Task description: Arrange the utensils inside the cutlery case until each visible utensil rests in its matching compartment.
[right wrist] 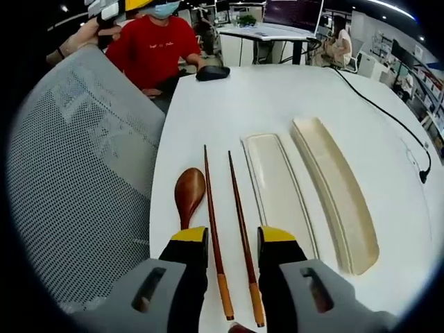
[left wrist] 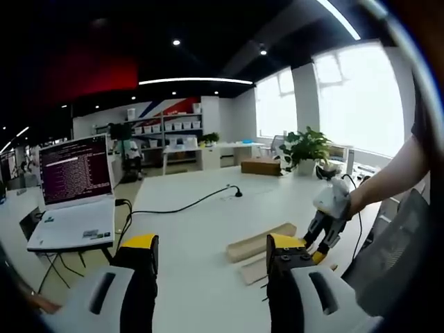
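My right tool (right wrist: 232,243) hovers open, straddling the chopsticks (right wrist: 239,229) for pickup; case (right wrist: 277,187) beside; left tool (left wrist: 211,253) idle, open.

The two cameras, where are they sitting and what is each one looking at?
Left gripper view: rides on the left claw, looking across the white table at a laptop; the person's arm holds the right claw.
Right gripper view: rides on the right claw, looking down at the spoon, chopsticks and case halves.
Shared: the table and case halves.

Open-plan office: laptop (left wrist: 75,191), long white desks (left wrist: 208,208), storage shelves (left wrist: 166,128).
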`<state>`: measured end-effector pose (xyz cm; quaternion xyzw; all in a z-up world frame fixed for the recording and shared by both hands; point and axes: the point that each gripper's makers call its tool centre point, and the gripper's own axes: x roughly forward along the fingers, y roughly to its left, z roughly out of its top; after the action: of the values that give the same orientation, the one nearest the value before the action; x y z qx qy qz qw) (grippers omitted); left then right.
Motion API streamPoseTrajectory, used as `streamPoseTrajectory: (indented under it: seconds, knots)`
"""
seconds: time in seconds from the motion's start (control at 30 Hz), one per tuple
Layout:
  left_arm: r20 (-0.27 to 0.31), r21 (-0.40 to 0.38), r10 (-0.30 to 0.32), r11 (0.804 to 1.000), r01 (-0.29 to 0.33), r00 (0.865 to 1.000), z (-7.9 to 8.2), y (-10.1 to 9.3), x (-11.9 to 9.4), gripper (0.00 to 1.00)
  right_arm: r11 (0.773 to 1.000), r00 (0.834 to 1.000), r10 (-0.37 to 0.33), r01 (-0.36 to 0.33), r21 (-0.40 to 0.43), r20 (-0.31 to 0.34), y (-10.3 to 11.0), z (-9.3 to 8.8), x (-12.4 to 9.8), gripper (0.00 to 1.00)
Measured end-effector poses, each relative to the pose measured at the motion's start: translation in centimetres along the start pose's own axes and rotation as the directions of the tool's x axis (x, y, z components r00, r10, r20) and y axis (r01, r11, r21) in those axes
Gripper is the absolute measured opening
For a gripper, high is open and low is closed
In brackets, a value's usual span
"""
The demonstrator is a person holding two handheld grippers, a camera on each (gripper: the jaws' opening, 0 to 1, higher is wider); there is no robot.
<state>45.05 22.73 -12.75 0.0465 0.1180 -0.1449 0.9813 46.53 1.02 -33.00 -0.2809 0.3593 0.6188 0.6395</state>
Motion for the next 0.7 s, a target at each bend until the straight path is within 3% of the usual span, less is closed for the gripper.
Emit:
streamPoseTrajectory:
  seconds: [0.13, 0.7]
  knots:
    - [0.033, 0.019, 0.0, 1.0, 0.0, 0.999, 0.8, -0.1, -0.2, 0.66, 1.0, 1.0, -0.01, 0.01, 0.012, -0.011, -0.4, -0.1, 0.5, 0.25]
    - [0.006, 0.008, 0.006, 1.0, -0.006, 1.0, 0.3, 0.0, -0.1, 0.64, 1.0, 0.998, 0.001, -0.003, -0.027, -0.062, -0.9, -0.9, 1.7, 0.18]
